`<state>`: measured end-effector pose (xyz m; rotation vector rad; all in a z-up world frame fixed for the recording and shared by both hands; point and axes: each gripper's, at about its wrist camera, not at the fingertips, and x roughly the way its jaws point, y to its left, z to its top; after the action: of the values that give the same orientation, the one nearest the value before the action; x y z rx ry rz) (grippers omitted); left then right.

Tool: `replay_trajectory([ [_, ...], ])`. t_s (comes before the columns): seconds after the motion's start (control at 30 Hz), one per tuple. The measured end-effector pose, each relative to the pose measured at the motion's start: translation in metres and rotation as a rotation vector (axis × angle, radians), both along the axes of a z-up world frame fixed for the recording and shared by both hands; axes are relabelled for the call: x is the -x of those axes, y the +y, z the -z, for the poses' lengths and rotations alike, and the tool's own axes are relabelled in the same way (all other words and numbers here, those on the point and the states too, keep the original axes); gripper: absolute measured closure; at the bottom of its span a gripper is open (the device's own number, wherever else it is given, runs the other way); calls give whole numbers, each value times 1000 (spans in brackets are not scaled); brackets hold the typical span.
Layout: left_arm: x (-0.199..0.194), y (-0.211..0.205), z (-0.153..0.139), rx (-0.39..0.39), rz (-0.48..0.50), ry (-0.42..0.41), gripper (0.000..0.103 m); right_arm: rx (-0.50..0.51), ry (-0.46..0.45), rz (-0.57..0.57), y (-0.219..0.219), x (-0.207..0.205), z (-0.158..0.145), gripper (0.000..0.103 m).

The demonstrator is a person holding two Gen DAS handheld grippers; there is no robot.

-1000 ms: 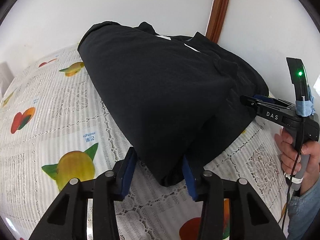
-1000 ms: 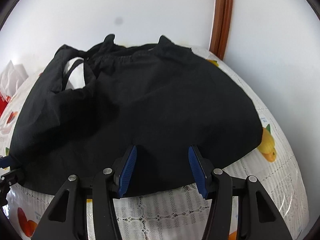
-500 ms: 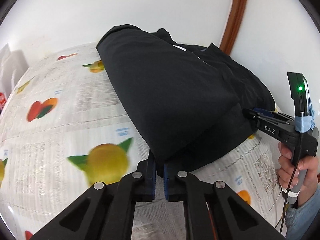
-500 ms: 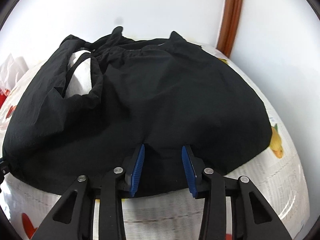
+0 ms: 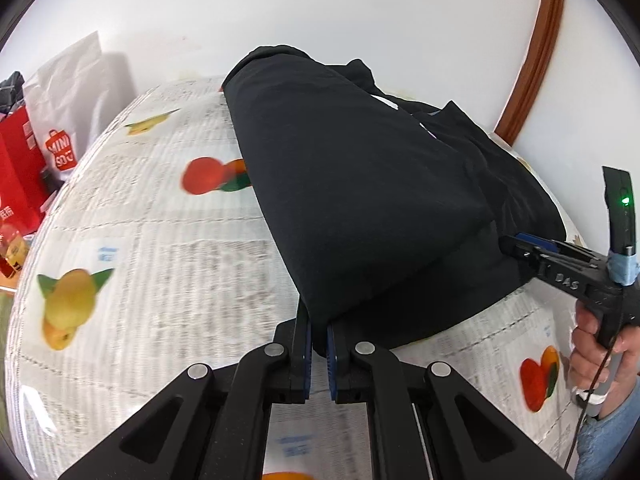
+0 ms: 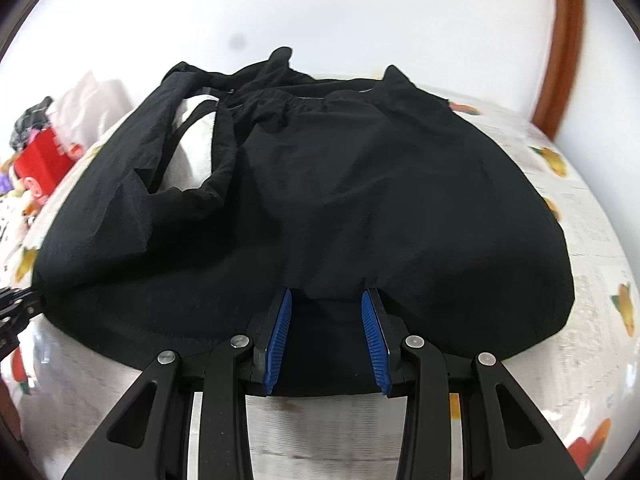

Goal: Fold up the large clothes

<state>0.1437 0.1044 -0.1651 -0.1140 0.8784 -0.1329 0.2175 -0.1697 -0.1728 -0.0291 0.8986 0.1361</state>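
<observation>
Tabletop (image 5: 160, 264) with fruit-print cover carries the black garment (image 5: 360, 200), spread across its middle. Left gripper (image 5: 318, 344): jaws pinching the garment's near corner. Right gripper (image 6: 326, 336): jaws spread, hem edge lying between them, not clamped.

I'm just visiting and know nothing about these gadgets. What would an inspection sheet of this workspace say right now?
Surface: tablecloth, white with fruit prints, under clear film.
Job's things: black garment, partly folded, lying on the cloth.
Clutter: red box and white bag at the far left.
Grippers: left gripper shut on a garment corner; right gripper open over the near hem.
Cables: thin black cable hanging by the right hand.
Surroundings: white wall, brown trim.
</observation>
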Motion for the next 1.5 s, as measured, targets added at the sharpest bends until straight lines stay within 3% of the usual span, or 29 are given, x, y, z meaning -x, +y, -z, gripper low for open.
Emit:
replay_trajectory([
  [0.2,5,18,2,7,-7,3,94,-44,-46,-50,2,8,-24,64],
  [0.33,8,19,5,28,1,7,93,-82,-87,-88,6,8,-41,56],
  [0.43,6,19,5,50,11,13,90,-84,-94,-135,22,4,-45,55],
  [0.47,8,20,4,67,21,11,87,-89,-94,-154,27,3,-47,55],
  [0.53,10,21,3,87,35,11,54,-109,-85,-175,33,0,-45,55],
  [0.57,12,21,4,93,43,7,49,-128,-81,-180,34,-3,-45,52],
  [0.7,11,16,6,85,50,10,47,-197,-82,-178,37,-7,-45,34],
  [0.87,-4,2,5,86,85,26,46,-244,-30,-194,49,-23,-37,33],
  [1.03,-12,-15,5,46,75,40,37,-284,31,-200,67,-40,-21,33],
  [1.1,-14,-19,6,28,70,36,37,-286,21,-211,74,-41,-20,38],
  [1.2,-16,-17,7,40,66,34,35,-247,-21,-217,82,-39,-23,62],
  [1.23,-16,-18,7,31,62,36,35,-245,-26,-221,82,-38,-25,79],
  [1.27,-16,-19,7,22,58,36,35,-239,-37,-225,82,-37,-28,88],
  [1.5,-19,-21,8,-15,17,39,35,-324,-265,-222,49,0,-79,95],
])
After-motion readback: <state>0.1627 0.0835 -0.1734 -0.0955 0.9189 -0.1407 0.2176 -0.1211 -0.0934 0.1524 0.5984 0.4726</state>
